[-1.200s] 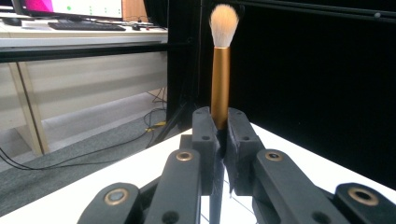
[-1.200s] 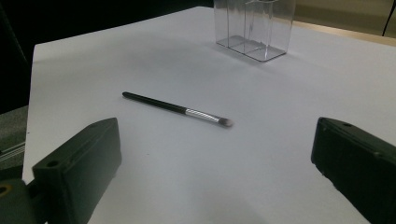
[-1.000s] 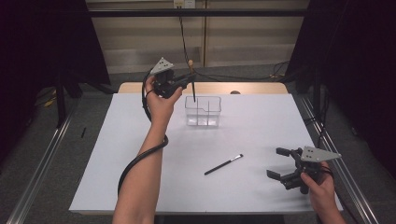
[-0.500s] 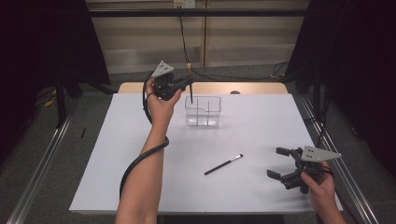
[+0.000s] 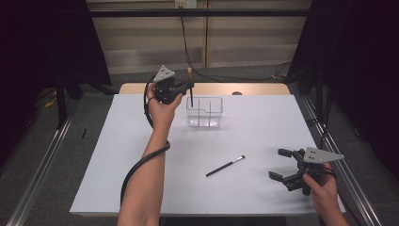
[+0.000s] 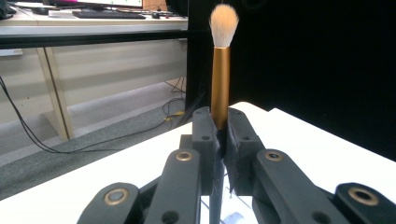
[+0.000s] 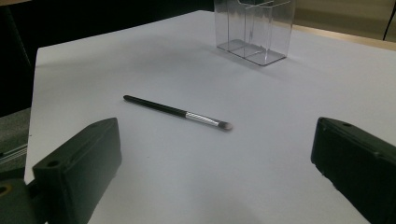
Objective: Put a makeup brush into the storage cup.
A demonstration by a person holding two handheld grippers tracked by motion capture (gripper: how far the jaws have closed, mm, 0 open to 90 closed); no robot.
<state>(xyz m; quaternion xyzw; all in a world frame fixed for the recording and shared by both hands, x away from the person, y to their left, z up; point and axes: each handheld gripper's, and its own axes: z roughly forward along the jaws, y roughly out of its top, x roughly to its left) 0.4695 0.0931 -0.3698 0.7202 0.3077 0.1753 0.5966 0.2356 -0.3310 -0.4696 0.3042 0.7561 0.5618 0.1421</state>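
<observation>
The white table (image 5: 141, 155) lies bare around the clear box (image 5: 205, 113) near its far edge. Above the box's left compartment, the left hand-held gripper (image 5: 187, 86) clamps an upright makeup brush (image 6: 220, 79). Well nearer, the right hand-held gripper (image 5: 283, 164) gapes beside a thin brush (image 5: 225, 165).

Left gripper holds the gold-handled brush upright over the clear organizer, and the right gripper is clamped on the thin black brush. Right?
Not quite. The right gripper is open, jaws wide apart, and the thin black brush lies free on the table, as the right gripper view shows. The left gripper does hold the gold-handled brush upright over the clear organizer.
</observation>
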